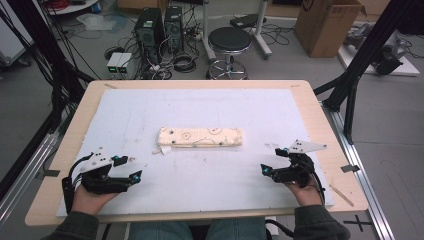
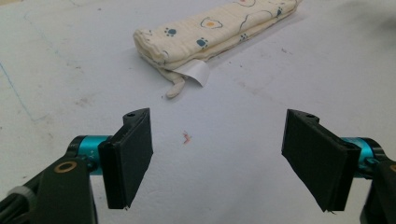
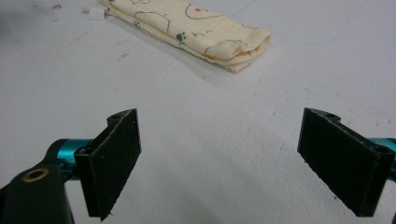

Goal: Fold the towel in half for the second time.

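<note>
A cream cloth [image 1: 200,137] printed with small animals and paw marks lies folded into a long strip in the middle of the white mat [image 1: 210,105]. A white label [image 2: 195,72] sticks out at its left end. The cloth [image 2: 212,28] lies well ahead of my left gripper [image 2: 217,158], whose jaws stand wide apart with nothing between them. My right gripper [image 3: 238,163] is open too, with the cloth [image 3: 196,30] well beyond its jaws. In the high view the left gripper [image 1: 129,167] rests at the mat's front left and the right gripper [image 1: 272,161] at its front right.
The mat covers a wooden table [image 1: 320,115]. Behind the table stand a black stool [image 1: 229,42], computer towers [image 1: 150,30] with cables, and a cardboard box [image 1: 327,25]. Black frame posts [image 1: 355,70] rise at the right.
</note>
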